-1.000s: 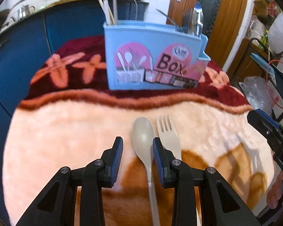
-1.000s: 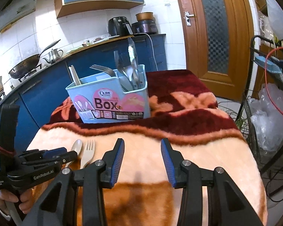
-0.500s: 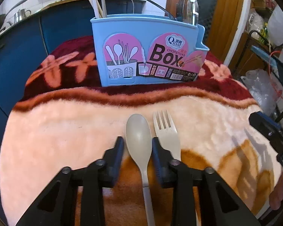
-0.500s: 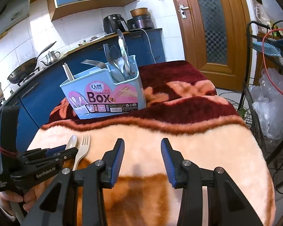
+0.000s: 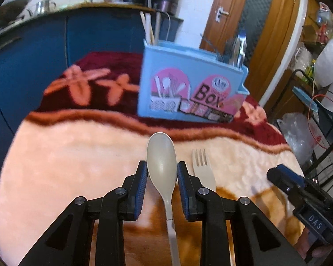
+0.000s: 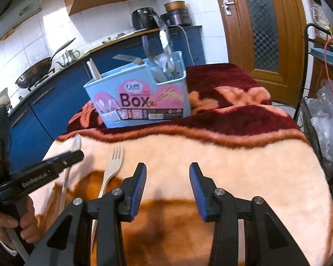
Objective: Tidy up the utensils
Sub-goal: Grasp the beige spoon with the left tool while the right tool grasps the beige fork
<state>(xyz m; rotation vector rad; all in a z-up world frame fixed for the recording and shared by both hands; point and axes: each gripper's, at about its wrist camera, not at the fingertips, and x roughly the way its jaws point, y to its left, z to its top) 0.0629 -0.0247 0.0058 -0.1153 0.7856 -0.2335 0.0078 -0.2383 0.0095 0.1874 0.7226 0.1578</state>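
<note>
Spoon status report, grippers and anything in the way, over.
Left gripper shut on spoon. Right gripper open, empty. Fork on blanket. Path to box clear.

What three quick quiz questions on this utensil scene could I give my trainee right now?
1. True or false: the left gripper is closed on the beige spoon.
2. Which utensil lies loose on the blanket? A) beige fork B) knife C) chopsticks
3. Fill in: the blue utensil box stands on the blanket's dark ___ part.

Key: 1 true; 2 A; 3 red.
</note>
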